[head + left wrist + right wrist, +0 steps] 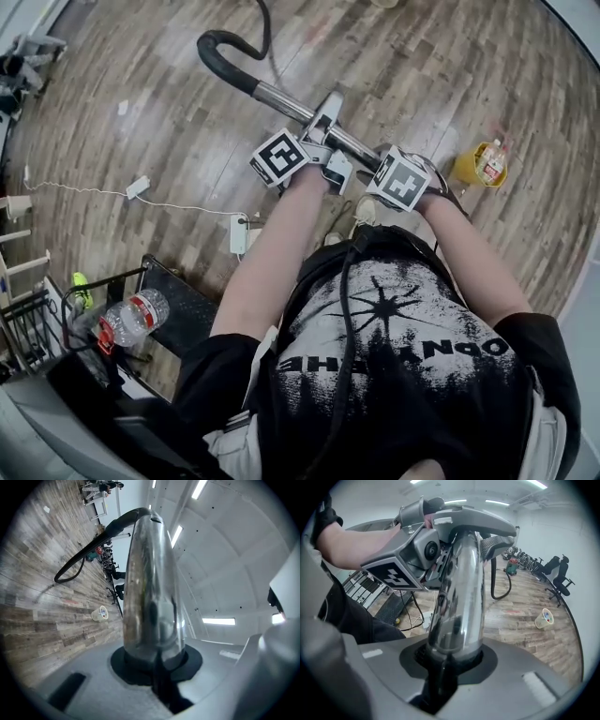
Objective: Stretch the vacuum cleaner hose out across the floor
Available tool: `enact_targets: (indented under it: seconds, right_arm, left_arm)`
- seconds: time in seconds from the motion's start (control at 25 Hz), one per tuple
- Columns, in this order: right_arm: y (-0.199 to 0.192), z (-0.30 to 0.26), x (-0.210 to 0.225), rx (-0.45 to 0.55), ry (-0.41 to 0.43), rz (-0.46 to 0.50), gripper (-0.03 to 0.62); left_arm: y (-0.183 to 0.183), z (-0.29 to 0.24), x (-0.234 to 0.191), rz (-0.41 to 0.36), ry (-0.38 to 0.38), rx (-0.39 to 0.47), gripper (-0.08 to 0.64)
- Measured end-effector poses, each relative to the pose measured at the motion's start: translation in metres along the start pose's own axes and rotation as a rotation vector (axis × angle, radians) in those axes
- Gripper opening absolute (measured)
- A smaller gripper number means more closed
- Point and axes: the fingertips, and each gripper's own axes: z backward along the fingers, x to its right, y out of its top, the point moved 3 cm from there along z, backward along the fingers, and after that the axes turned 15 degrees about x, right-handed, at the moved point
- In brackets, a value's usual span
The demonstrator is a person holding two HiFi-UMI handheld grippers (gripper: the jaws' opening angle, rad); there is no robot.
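One plastic water bottle (pixel 136 317) lies at the far left, by a black metal frame (pixel 112 281). A white cable (pixel 84 192) trails over the wooden floor (pixel 141 112) to a power strip (pixel 238 234). Next comes the vacuum cleaner hose (pixel 262 23): black, it leaves the bent handle end of a chrome tube (pixel 281 101) and loops away over the boards, partly lifted off them. The left gripper (pixel 323 120) is clamped narrow on that tube, pointing roughly level. Just beside it, the right gripper (pixel 375 161) tilts steeply down and grips the same tube further from the handle. Further right, a yellowish cup (pixel 480 164) lies on its side on the floor.
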Motion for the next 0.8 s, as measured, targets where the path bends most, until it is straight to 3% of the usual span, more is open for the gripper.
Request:
enact_targets:
  seconds: [0.32,0.8]
  right_arm:
    - [-0.008,0.009,-0.032,-0.056,-0.164,0.022,0.077]
    - [-0.022,0.026,-0.082,-0.031,-0.157,0.044,0.078]
  left_arm:
    - [-0.007,0.038,0.009,0.053,-0.008,0.011,0.044]
    - [-0.024,0.086,0.038,0.022,-0.012,0.028,0.044]
